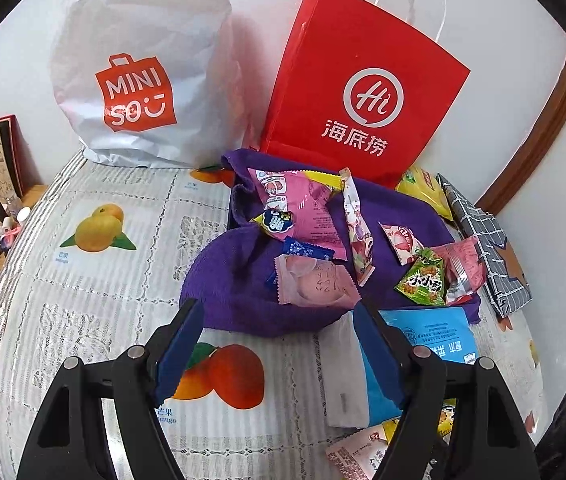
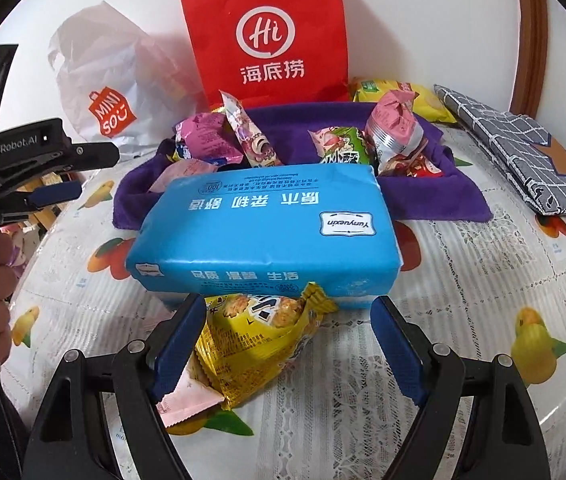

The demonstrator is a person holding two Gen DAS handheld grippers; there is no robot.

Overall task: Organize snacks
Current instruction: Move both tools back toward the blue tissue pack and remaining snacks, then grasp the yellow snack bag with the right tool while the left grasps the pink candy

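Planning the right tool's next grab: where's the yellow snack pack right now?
In the right wrist view, the yellow pack lies on the tablecloth between the open right tool fingers, just before the blue tissue pack, overlapping a pink packet.

Two bags [image 1: 139, 80], one tissue pack [image 2: 267, 232], one cloth [image 1: 235, 280]

I see purple terry cloth [image 1: 239, 276], fuzzy, matt | red paper carrier bag [image 1: 359, 92], smooth, slight sheen | white plastic shopping bag [image 1: 139, 32], crinkled, satin | blue plastic-wrapped tissue pack [image 2: 267, 232], glossy | yellow foil snack packet [image 2: 259, 340], shiny, creased | lace-patterned fruit-print plastic tablecloth [image 1: 95, 280], glossy, embossed
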